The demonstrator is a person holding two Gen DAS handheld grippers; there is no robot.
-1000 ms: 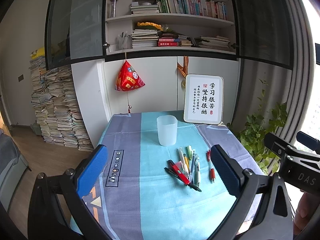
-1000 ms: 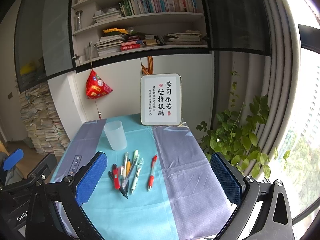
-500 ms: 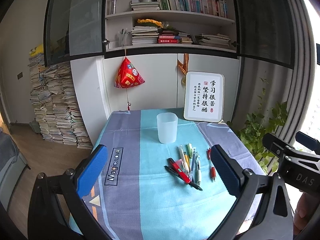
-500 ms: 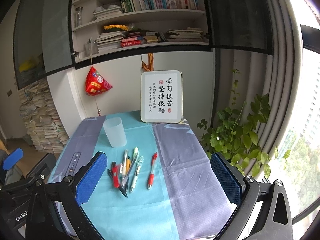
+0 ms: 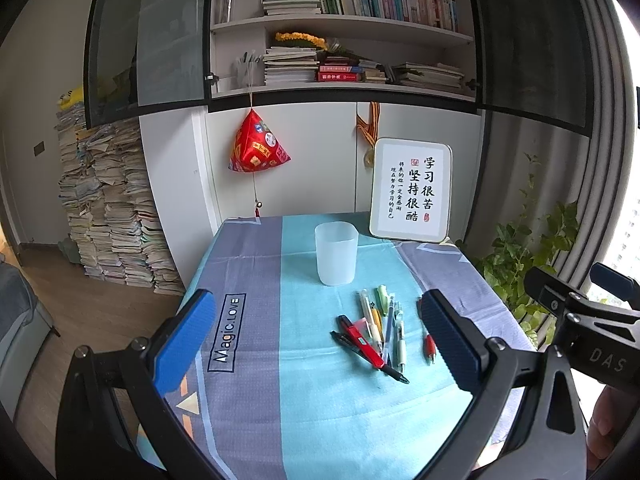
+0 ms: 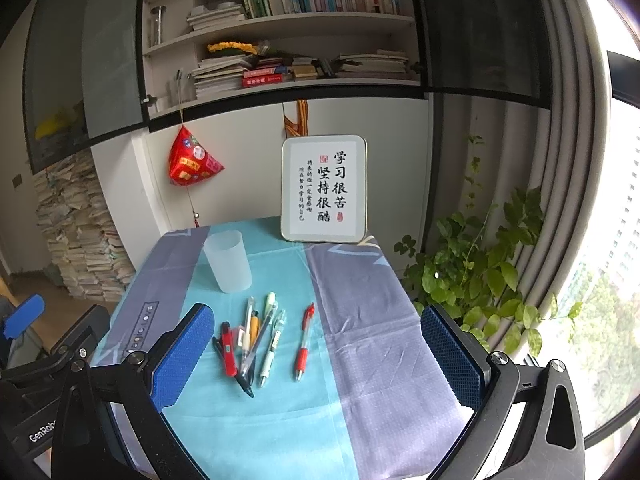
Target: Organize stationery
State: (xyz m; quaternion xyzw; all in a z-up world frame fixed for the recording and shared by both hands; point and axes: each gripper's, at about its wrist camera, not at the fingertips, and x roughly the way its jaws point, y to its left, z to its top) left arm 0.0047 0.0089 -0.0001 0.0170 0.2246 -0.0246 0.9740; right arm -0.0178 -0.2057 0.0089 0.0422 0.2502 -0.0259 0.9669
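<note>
Hovering: both grippers above the near table edge, neither touching anything.
Left gripper [image 5: 320, 344]: jaws spread wide, nothing between the blue pads; aimed at the middle of the table.
Right gripper [image 6: 316, 360]: jaws spread wide, nothing held; pen cluster shows between its fingers, nearer the left pad.
Pens [image 6: 250, 338]: loose pile on the teal stripe of the tablecloth [image 6: 372, 332], lying flat, several overlapping; includes a red-bodied one, a black one, clear and pale green ones.
Red pen [image 6: 303, 342]: lies alone just right of the pile, not touching it, tip toward the near edge.
Cup [image 6: 228, 260]: frosted translucent, upright, behind the pile toward the far side, apart from the pens; looks empty from the left wrist view.
Sign [image 6: 324, 190]: framed calligraphy board, standing at the far edge, right of the cup.
Background: bookshelf [image 5: 340, 32] above, red hanging ornament [image 5: 256, 148], stacked papers [image 5: 104, 208] at left, potted plant [image 6: 480, 264] at right.
</note>
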